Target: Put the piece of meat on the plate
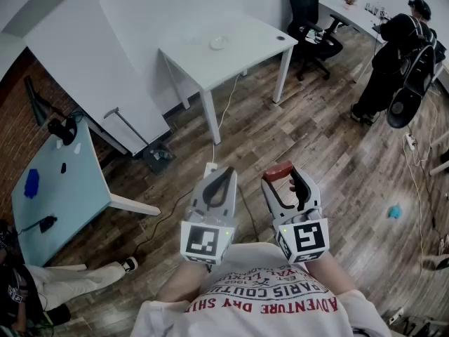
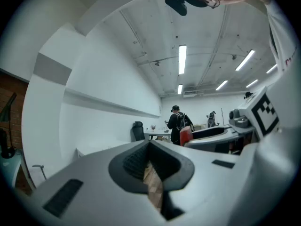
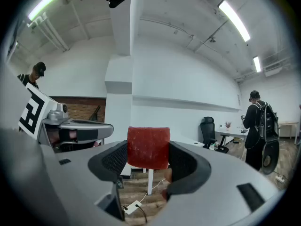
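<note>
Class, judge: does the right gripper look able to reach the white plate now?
Probably not from here: the right gripper, holding the red meat block, is at the chest, while the round white plate sits on a white table across the wooden floor.

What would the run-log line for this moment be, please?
right gripper: shut on piece of meat, held aloft | left gripper: shut, empty | plate: on white table ahead, no meat yet

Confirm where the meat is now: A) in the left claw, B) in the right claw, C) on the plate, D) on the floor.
B: the red meat is pinched between the pads of the right claw; the left claw holds nothing.
</note>
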The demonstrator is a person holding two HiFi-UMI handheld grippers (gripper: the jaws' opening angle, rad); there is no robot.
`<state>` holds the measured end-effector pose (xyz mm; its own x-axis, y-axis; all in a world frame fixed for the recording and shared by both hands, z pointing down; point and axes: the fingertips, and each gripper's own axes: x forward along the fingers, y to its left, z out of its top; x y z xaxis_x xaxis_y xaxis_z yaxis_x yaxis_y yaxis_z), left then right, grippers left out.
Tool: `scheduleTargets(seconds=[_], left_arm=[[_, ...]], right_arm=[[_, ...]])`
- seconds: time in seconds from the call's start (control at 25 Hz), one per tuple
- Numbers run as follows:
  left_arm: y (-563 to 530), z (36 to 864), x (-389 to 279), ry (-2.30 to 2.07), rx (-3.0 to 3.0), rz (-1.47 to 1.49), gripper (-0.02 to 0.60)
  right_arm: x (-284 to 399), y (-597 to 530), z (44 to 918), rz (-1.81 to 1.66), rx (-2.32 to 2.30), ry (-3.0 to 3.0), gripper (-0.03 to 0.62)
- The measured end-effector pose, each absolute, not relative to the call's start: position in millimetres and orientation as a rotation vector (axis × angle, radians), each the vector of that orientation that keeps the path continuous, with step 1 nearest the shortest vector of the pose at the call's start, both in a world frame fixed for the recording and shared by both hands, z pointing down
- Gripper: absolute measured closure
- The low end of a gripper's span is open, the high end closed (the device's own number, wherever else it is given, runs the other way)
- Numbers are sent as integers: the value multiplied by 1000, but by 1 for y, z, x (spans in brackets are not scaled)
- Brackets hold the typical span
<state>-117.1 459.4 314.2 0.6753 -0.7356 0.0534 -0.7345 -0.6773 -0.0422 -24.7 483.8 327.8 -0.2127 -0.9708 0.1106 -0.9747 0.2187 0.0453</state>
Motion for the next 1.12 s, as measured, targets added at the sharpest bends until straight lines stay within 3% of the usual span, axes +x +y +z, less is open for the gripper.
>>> scheduleTargets(seconds=[0.8,1.12], left_arm=[[431,346,-178,1120,-2944,-135,575],[409,352,-168,1098,-2983,-141,575]], right_arm=[[-54,467,331,130,2058,-2298,318],[-50,441,341,162,2045,-2293,318]])
